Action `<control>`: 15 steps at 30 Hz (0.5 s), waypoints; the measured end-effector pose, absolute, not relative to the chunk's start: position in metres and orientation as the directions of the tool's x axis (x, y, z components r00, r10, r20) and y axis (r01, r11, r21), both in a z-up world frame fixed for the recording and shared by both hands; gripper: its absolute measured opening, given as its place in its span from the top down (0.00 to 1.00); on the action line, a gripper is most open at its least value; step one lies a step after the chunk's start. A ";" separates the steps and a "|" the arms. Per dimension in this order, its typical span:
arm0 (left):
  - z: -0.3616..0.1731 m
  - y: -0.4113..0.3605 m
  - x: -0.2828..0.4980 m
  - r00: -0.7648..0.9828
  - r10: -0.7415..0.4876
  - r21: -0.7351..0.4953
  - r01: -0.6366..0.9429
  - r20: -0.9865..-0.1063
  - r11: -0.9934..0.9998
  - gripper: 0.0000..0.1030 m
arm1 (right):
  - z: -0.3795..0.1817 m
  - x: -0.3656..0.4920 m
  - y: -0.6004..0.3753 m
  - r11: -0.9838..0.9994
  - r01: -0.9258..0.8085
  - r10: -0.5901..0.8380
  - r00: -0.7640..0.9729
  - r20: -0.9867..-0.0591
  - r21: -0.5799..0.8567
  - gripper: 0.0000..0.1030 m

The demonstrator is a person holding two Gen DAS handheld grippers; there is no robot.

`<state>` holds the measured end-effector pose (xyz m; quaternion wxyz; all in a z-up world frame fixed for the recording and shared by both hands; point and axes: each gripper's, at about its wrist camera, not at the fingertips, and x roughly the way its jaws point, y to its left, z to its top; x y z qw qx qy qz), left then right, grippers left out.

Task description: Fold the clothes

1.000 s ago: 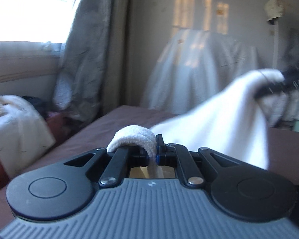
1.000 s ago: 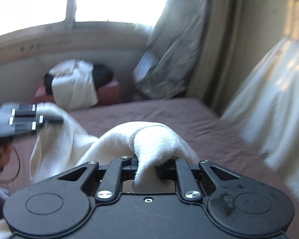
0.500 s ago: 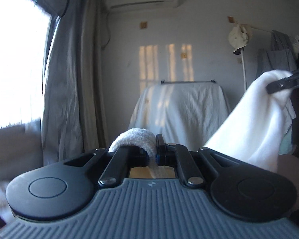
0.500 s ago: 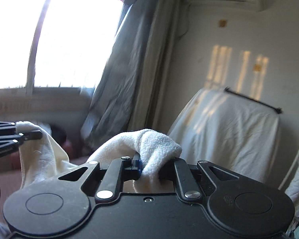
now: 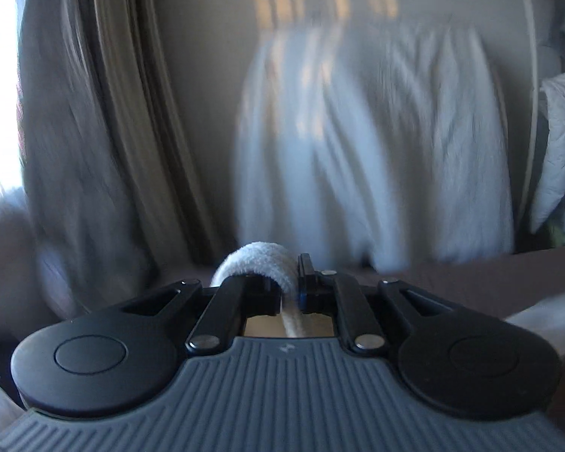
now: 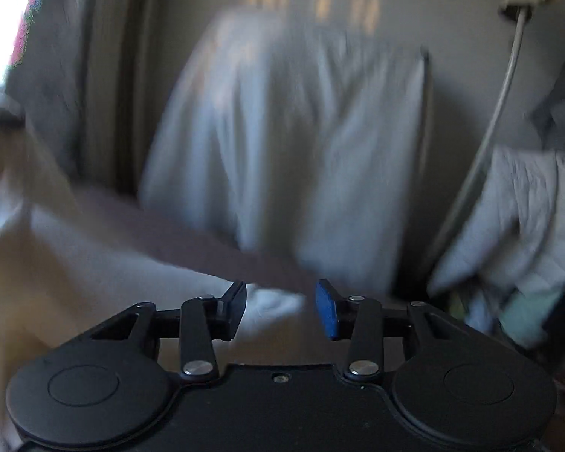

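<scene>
Released since half a second ago, the towel [image 6: 105, 263] no longer sits in the right gripper [image 6: 280, 307], whose jaws were then pinched on a thick fold and are now opening with a clear gap and nothing pressed between them; its near corner lies just beyond the fingertips [image 6: 329, 314], the rest spread blurred to the left over the brown bed [image 6: 214, 241]; both views have swung down from the upper wall to the draped white sheet [image 6: 290, 132] and bed edge. Left gripper [image 5: 292, 282]: jaws together, clamped on a looped fold of the towel [image 5: 256, 260], a strand of it running back between the fingers toward the body; a pale blurred patch at the right edge of this view may be more of the towel, though that cannot be told. Background: grey curtain [image 5: 94, 132] at left; white pole [image 6: 497, 113] and hanging clothes [image 6: 527, 203] at right; strong motion blur throughout.
</scene>
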<state>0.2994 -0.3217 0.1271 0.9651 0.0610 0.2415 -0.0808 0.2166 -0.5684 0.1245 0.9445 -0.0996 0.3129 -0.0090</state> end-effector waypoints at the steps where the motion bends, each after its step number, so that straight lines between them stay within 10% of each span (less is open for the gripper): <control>1: 0.106 -0.324 0.312 0.835 -0.162 0.016 0.200 -0.526 0.980 0.90 | 0.104 0.220 -0.575 0.981 -0.067 -0.061 0.788 -0.613 -0.184 0.55; 9: -0.014 -0.356 0.327 0.848 -0.084 0.356 0.307 -0.523 0.882 0.81 | -0.001 0.231 -0.591 0.929 -0.310 0.034 0.614 -0.789 -0.201 0.40; 15: -0.027 -0.347 0.365 0.840 -0.081 0.289 0.273 -0.536 0.918 0.80 | -0.021 0.249 -0.606 0.961 -0.268 0.090 0.540 -0.837 -0.070 0.39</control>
